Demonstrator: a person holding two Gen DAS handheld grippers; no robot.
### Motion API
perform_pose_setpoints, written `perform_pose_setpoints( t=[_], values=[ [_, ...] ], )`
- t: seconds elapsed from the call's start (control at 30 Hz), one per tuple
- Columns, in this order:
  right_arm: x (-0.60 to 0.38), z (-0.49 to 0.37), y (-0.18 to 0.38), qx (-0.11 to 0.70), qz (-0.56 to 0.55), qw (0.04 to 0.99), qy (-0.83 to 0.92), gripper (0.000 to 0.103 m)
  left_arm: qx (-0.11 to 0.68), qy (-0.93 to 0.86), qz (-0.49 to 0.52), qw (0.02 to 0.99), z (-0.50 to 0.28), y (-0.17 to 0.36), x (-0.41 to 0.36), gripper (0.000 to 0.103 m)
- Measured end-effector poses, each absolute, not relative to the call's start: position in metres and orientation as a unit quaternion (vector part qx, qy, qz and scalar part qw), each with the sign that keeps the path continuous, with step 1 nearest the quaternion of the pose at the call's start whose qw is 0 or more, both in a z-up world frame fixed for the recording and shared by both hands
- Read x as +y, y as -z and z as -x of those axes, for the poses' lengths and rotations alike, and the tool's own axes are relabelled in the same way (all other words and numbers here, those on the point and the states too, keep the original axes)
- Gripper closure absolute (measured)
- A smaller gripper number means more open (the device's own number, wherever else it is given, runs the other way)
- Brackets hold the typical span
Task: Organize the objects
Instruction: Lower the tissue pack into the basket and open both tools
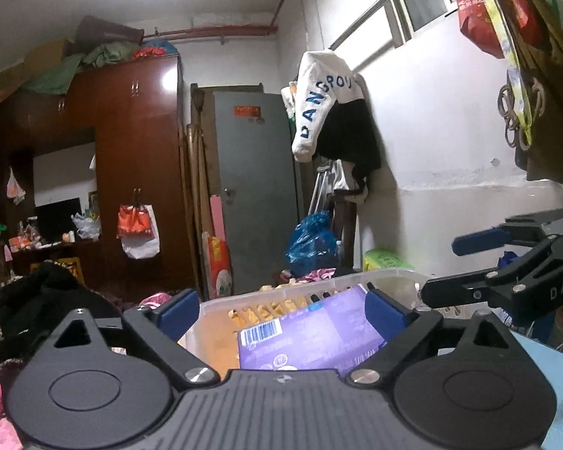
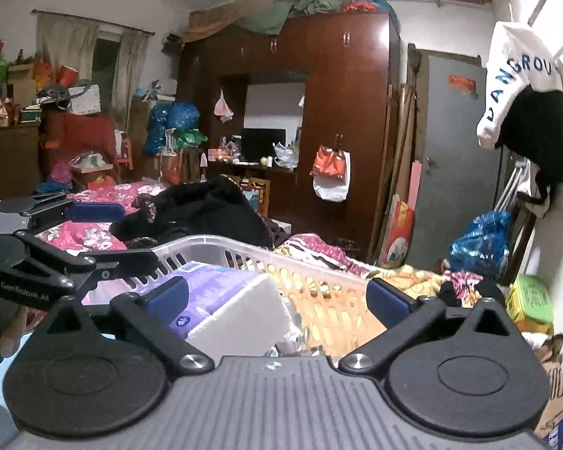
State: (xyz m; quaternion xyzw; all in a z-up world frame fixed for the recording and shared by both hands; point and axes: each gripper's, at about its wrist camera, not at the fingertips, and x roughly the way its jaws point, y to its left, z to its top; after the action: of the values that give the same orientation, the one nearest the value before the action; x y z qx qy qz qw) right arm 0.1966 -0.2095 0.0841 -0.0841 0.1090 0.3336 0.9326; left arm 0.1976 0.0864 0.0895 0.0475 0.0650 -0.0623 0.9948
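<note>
Bed: a heap of pink floral bedding (image 2: 94, 234) and a black garment (image 2: 202, 212) lies behind and beside the work area, soft and uneven, so anything set down there could tip or slide
Basket: the clear slotted plastic basket (image 2: 319, 281) sits in front of both grippers, its rim near the fingertips; it looks light, and a push from either tool could shove it across the bedding rather than load it
Purple pack: the purple tissue pack (image 1: 319, 332) lies tilted inside the basket, barcode end up, leaning toward the near wall; tilted like this it could slip flat or wedge against the slots if nudged
Left gripper: the left gripper (image 1: 283, 309) is spread wide, its blue pads flanking the pack with a gap on each side, gripping nothing; closing off-centre would likely pinch a corner and twist the pack
Right gripper: the right gripper (image 2: 277, 294) is also wide and empty, hovering over the basket's near edge, very near the left tool, so the two could collide
</note>
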Motion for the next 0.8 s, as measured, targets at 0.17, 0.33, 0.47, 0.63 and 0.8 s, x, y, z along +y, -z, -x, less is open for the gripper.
perform_pose_setpoints(
  t=[0.17, 0.33, 0.47, 0.63, 0.8],
  values=[
    [-0.213, -0.201, -0.087, 0.121, 0.065, 0.933, -0.331, 0.000, 0.061, 0.070, -0.031, 0.995, -0.186, -0.096, 0.087, 0.001],
    [-0.218, -0.192, -0.095, 0.117, 0.056, 0.938, -0.320, 0.000, 0.064, 0.065, -0.033, 0.995, -0.165, -0.099, 0.079, 0.000],
    [-0.223, -0.180, -0.101, 0.124, 0.049, 0.941, -0.312, 0.000, 0.058, 0.062, -0.064, 0.994, -0.144, -0.100, 0.065, 0.000],
    [-0.223, -0.162, -0.105, 0.117, 0.064, 0.952, -0.274, 0.000, 0.054, 0.065, -0.089, 0.992, -0.113, -0.102, 0.050, 0.000],
    [-0.227, -0.127, -0.102, 0.078, 0.053, 0.970, -0.226, 0.000, 0.074, 0.070, -0.074, 0.992, -0.089, -0.106, 0.046, 0.000]
  ],
)
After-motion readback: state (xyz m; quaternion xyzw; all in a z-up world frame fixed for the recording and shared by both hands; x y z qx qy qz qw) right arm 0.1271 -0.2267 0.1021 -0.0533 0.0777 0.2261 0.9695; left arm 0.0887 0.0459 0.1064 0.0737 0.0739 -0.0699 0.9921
